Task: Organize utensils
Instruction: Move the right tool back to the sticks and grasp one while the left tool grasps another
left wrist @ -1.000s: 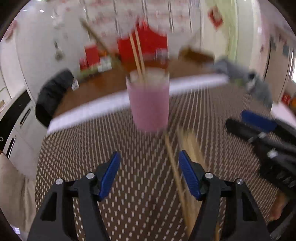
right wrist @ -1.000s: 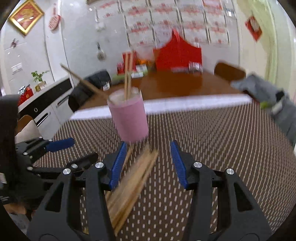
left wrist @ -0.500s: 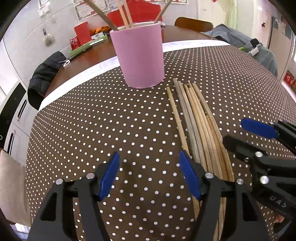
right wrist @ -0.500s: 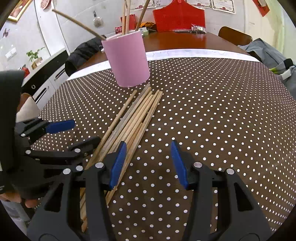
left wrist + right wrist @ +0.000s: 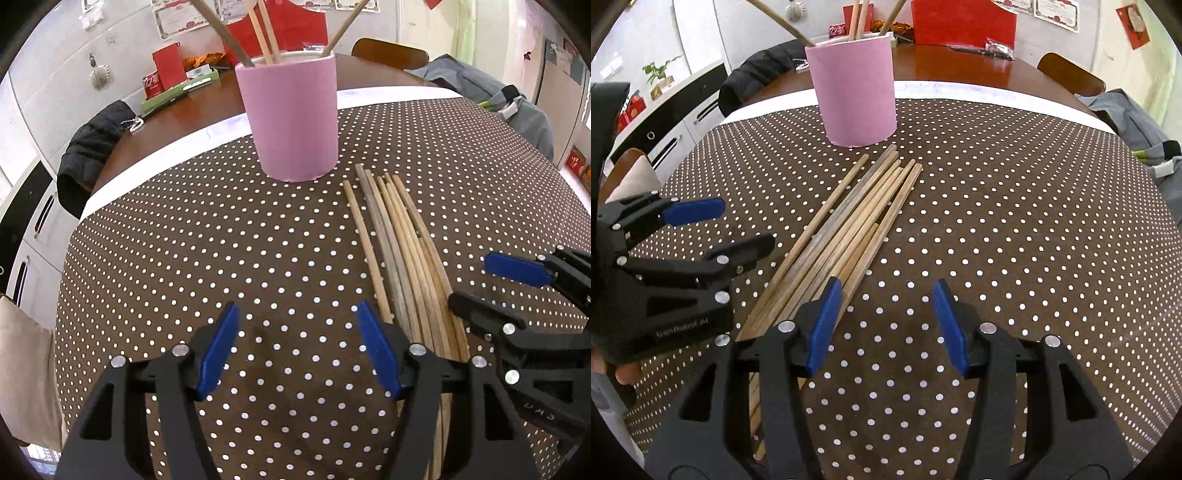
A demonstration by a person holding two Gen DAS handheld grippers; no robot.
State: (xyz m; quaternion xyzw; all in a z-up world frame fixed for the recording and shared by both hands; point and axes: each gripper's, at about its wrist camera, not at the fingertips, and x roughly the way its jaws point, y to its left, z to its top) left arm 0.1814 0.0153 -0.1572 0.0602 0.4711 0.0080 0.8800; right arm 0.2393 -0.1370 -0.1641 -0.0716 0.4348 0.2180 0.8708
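Several wooden chopsticks (image 5: pixel 402 251) (image 5: pixel 849 229) lie side by side on the brown dotted tablecloth, tips toward a pink cup (image 5: pixel 291 118) (image 5: pixel 855 92) that holds a few more sticks upright. My left gripper (image 5: pixel 297 343) is open, low over bare cloth just left of the bundle. My right gripper (image 5: pixel 882 321) is open too, with nothing between its pads; its left finger (image 5: pixel 823 325) sits over the bundle's near end. Each gripper shows in the other's view, the right gripper (image 5: pixel 491 284) and the left gripper (image 5: pixel 727 229).
A dark jacket (image 5: pixel 92 147) hangs at the table's far left. A grey garment (image 5: pixel 517 107) lies at the far right. Red cards and a green tray (image 5: pixel 177 88) sit on the bare wood beyond the cloth's white edge (image 5: pixel 979 90).
Both grippers have sunk toward the table and tilted further down. The cup and chopsticks now sit higher and larger in both views. Neither gripper has taken hold of anything.
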